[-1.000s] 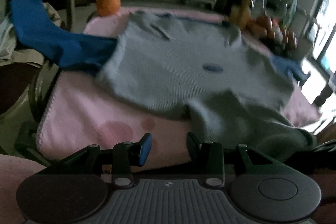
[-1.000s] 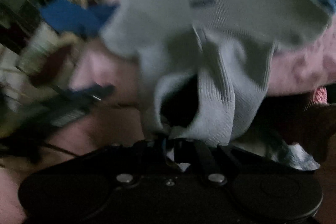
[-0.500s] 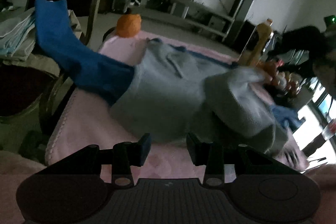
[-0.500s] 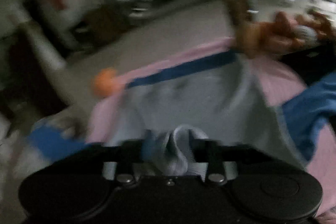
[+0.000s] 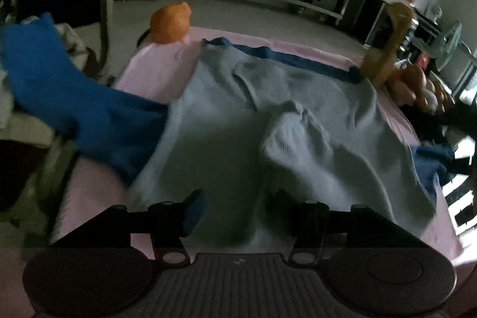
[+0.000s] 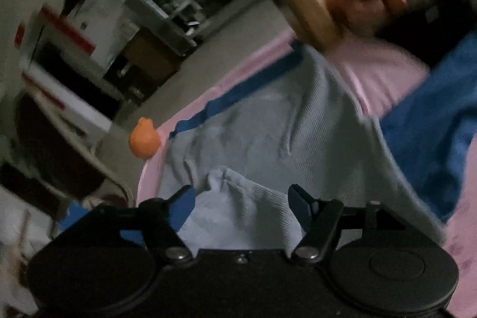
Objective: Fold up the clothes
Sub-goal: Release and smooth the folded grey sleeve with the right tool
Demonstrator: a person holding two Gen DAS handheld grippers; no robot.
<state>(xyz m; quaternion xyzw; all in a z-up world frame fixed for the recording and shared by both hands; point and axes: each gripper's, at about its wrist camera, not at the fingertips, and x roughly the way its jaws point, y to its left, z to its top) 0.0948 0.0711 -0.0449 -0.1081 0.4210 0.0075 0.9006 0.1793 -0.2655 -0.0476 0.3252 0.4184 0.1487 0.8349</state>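
While both claws hover with fingers spread, gripping nothing, a grey sweater [image 5: 268, 121] lies spread on a pink blanket [image 5: 155, 64]. Its near part is folded up over the body (a rumpled fold, blurred). The left claw [image 5: 237, 206] sits over the near hem; the right claw [image 6: 241, 198] over the fold. A blue sleeve [image 5: 68, 97] trails off left. An orange ball [image 5: 170, 22] rests at the far corner.

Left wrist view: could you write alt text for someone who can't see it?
A grey sweater with blue sleeves lies on a pink blanket, its hood folded over the body. The open left gripper hovers above its near edge; an orange toy sits beyond.
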